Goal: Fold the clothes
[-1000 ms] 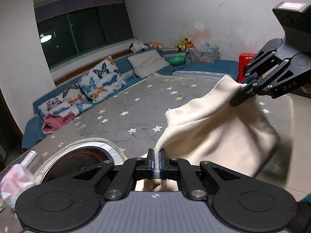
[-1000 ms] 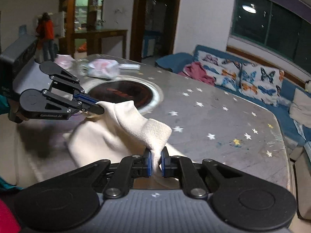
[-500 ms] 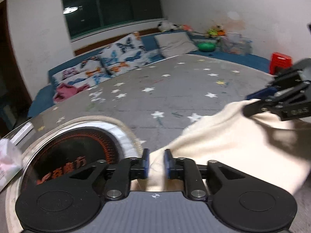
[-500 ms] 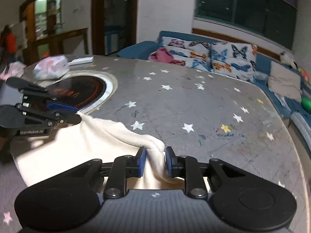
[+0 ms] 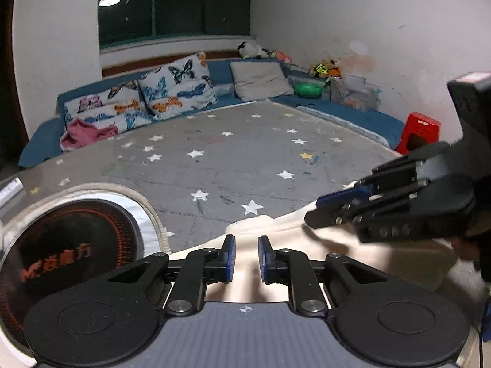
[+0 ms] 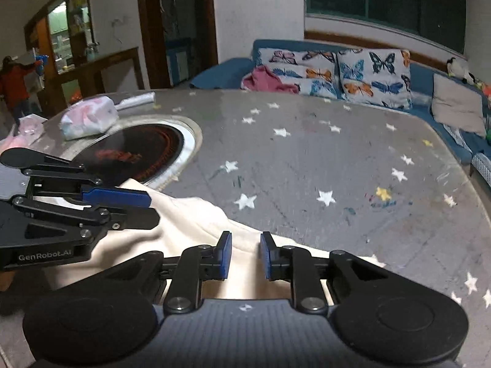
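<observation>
On the starred table (image 5: 245, 159), both spread claws (image 5: 246, 254) (image 6: 245, 255) hide the cream garment's (image 6: 196, 224) near edge.

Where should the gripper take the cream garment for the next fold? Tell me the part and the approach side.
Grip the cream garment at its far edge, which bulges slightly off the star-patterned table, probably coming low from the near side with the open right gripper. Elsewhere it lies flat.

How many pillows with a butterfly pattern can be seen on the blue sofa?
2. One butterfly pillow lies low at the sofa's left end, partly under a pink cloth; the other butterfly pillow leans upright to its right. More could be hidden.
</observation>
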Motion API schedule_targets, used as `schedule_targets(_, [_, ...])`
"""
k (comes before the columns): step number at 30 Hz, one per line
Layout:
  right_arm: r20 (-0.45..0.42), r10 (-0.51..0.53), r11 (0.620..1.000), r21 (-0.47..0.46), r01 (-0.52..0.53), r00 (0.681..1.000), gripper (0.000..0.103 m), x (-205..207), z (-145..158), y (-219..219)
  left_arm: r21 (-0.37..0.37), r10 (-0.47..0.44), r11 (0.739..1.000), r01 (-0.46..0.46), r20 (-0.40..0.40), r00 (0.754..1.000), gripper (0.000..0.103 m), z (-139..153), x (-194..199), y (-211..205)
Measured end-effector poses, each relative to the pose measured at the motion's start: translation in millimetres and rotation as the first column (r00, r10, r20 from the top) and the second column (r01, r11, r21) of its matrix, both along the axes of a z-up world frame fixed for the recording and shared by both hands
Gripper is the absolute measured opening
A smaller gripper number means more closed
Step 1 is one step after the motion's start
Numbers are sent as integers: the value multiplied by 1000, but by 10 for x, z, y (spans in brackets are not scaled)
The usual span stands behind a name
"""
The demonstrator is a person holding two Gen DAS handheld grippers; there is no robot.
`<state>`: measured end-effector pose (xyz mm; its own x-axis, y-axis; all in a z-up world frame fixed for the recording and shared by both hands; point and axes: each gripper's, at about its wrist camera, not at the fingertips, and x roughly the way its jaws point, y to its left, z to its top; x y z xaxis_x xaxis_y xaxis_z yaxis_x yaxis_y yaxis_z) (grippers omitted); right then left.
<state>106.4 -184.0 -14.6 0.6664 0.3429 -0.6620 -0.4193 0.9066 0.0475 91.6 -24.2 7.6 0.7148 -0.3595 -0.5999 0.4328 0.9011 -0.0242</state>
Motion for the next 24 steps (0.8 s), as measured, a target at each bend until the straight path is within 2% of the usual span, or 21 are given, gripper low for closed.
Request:
schedule_targets(2, [-14,2,1000,-12,-2,1000,19,41,-83,41,-14,15,1000,-16,-31,999,17,-50,106,-5])
schedule_targets(5, [15,24,999,-43,-23,1000,19,34,-125,90,-12,48,999,-49,-67,997,18,-144,201,7])
schedule_targets(14, [47,-22,999,-26,23,999,19,-528,93,-325,-12,68,998,-69,-63,996,18,-177,128,25])
schedule_targets(17, [30,-79,996,-27,79,996,19,-692,59,-531,-4,70,998,-70,-56,996,18,-173,118,0])
schedule_targets(22, [19,-160,987,20,160,987,19,-640,14,-772,2,80,997,-80,-56,995,19,-172,119,-23])
schedule_targets(24, [16,-162,986,38,162,987,19,-572,-2,-804,5,83,997,-83,-56,995,19,-170,117,-30])
